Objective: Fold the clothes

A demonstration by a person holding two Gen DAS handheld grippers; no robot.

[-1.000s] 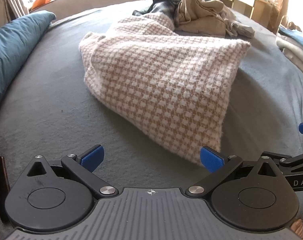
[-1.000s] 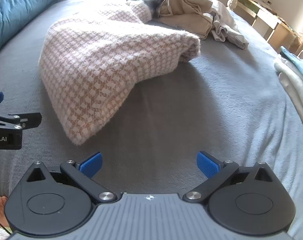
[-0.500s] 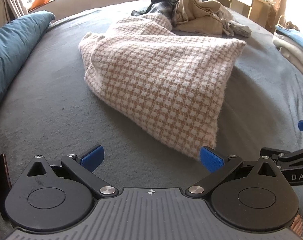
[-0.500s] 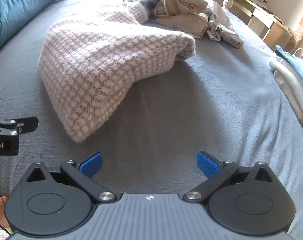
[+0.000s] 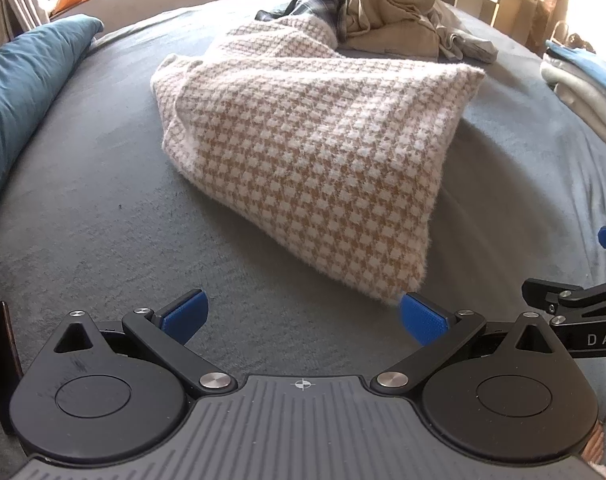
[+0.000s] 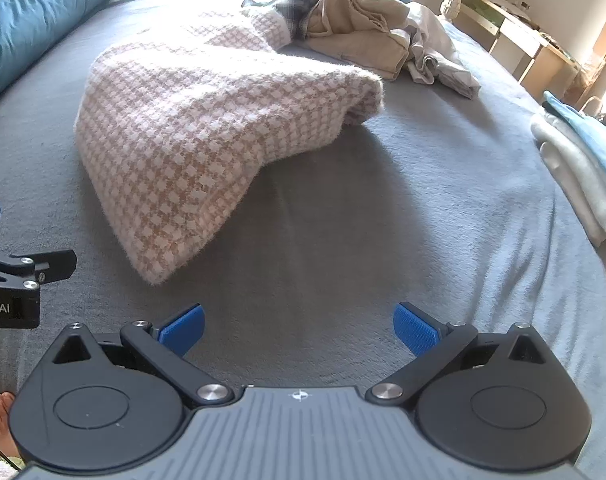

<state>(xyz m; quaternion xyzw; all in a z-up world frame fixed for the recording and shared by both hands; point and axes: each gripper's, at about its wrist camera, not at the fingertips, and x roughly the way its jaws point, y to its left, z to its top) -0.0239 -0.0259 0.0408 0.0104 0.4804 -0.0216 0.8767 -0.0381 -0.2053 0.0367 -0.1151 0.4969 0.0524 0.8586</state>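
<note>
Evidently the work stood between folds: both tools hovered low over the grey bed (image 5: 83, 216) with nothing held. At nine o'clock lay a teal pillow (image 5: 19, 92), smooth and plump. The left gripper (image 5: 303, 316) had its blue fingers (image 5: 183, 314) spread wide and released, the right-hand pad just beside the near corner of the houndstooth sweater (image 5: 315, 140). That garment, a thick fuzzy knit in tan and white, lay at twelve o'clock, bunched into a rough wedge with a humped fold along its far edge and one sleeve trailing towards the unsorted heap (image 5: 387, 20) of beige and plaid cloth behind. The right gripper (image 6: 299, 324) was likewise spread and empty, well apart from the sweater's corner at ten o'clock. At three o'clock sat a stack of folded items (image 6: 575, 160), pale and blue.

In my judgement, the next move calls for each tool to pinch a near corner or hem, then flatten the knit before folding; its loft may slip from a shallow pinch.
</note>
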